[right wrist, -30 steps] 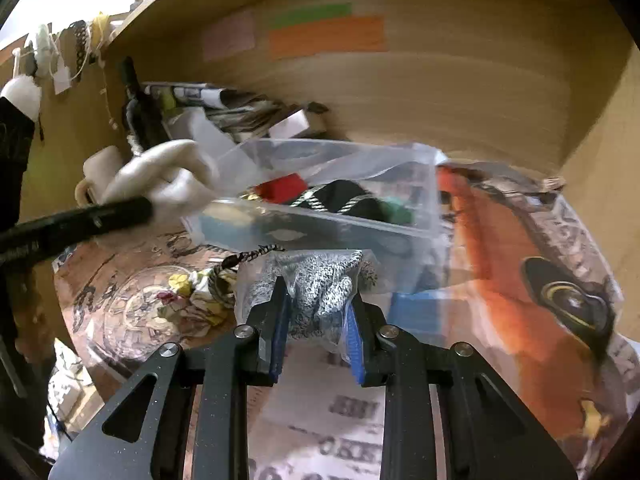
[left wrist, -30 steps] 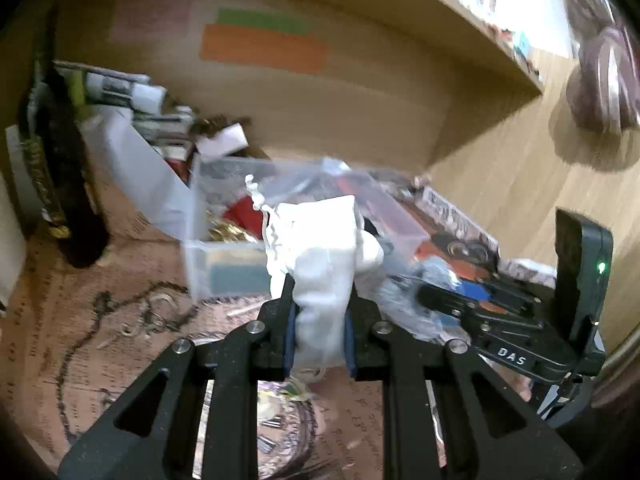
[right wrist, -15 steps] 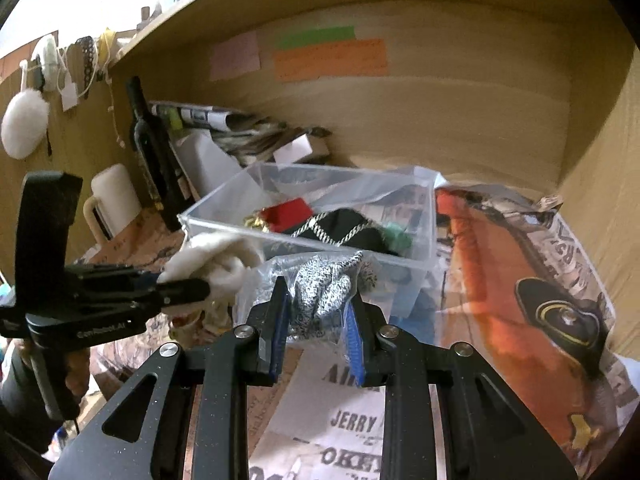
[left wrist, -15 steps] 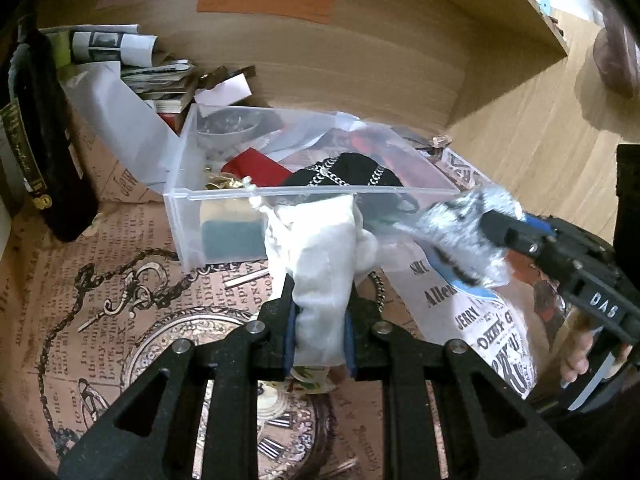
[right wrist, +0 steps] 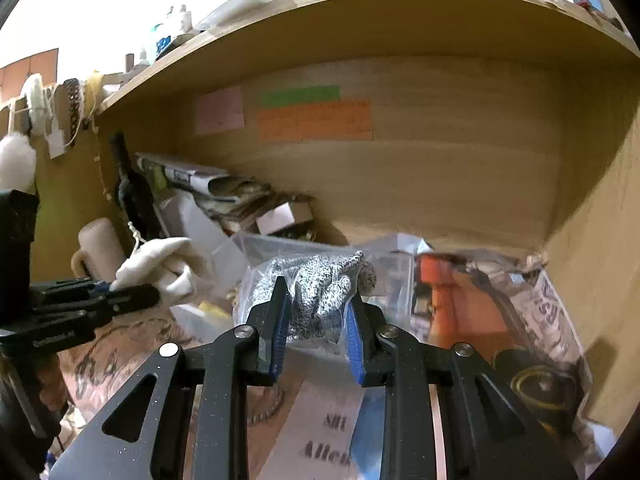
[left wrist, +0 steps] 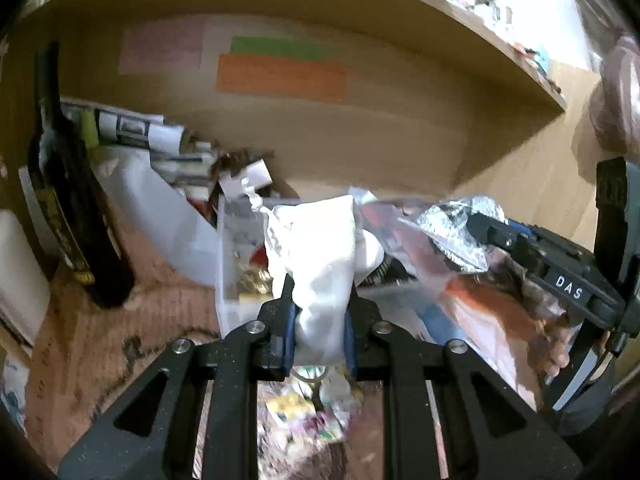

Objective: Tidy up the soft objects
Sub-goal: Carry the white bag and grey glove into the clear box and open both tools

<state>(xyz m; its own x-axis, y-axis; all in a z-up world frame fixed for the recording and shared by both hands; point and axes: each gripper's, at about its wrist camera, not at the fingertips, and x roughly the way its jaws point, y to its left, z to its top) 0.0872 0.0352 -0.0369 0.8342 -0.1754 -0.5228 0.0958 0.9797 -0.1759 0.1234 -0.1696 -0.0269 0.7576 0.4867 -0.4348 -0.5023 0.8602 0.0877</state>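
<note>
A wooden shelf [right wrist: 440, 184] holds a clear plastic box [left wrist: 232, 256] of clutter. In front of it, the left gripper [left wrist: 319, 332] clenches a white cloth pouch [left wrist: 316, 264] rising between its fingers, and the right gripper [right wrist: 316, 332] pinches a bagged speckled grey fabric [right wrist: 320, 288] the same way

Clear plastic storage box [left wrist: 230, 280]: contents mostly hidden behind white cloth drawstring pouch [left wrist: 320, 264]. Writing on orange paper note [right wrist: 316, 120] blurred, unreadable. Bench clutter at 6 o'clock, left wrist view, smeared. Dark glass bottle [left wrist: 68, 208]: label illegible.
</note>
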